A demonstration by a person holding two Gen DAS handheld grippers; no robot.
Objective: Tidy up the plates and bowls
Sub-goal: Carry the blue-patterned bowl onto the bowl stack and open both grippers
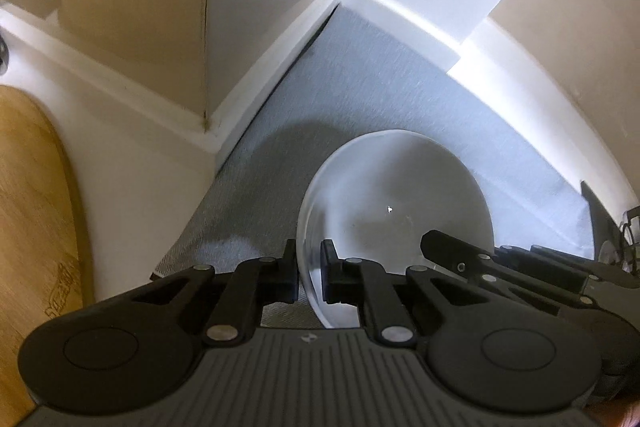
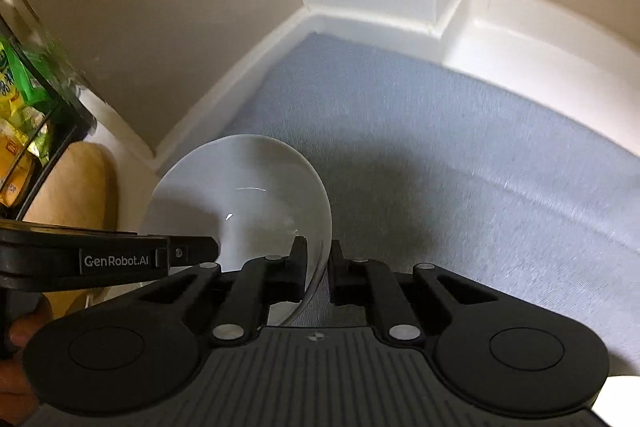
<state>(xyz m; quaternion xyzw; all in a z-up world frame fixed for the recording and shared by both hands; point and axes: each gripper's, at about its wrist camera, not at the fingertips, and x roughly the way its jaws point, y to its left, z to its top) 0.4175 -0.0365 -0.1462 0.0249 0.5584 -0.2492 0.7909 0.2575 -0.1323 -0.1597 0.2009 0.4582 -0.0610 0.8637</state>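
Open carpet (image 2: pixel 440 147) right of bowl (image 2: pixel 240 195)

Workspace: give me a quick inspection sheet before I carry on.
Surface: grey-blue mat in a white-walled corner.
Job's things: one white bowl, gripped at opposite rim edges; no plates in view.
Clutter: wooden board left of the mat; snack packets at far left.
Grippers: left gripper shut on the bowl rim; right gripper shut on the rim opposite.
Cables: nothing seen.
Surroundings: white skirting, beige wall.
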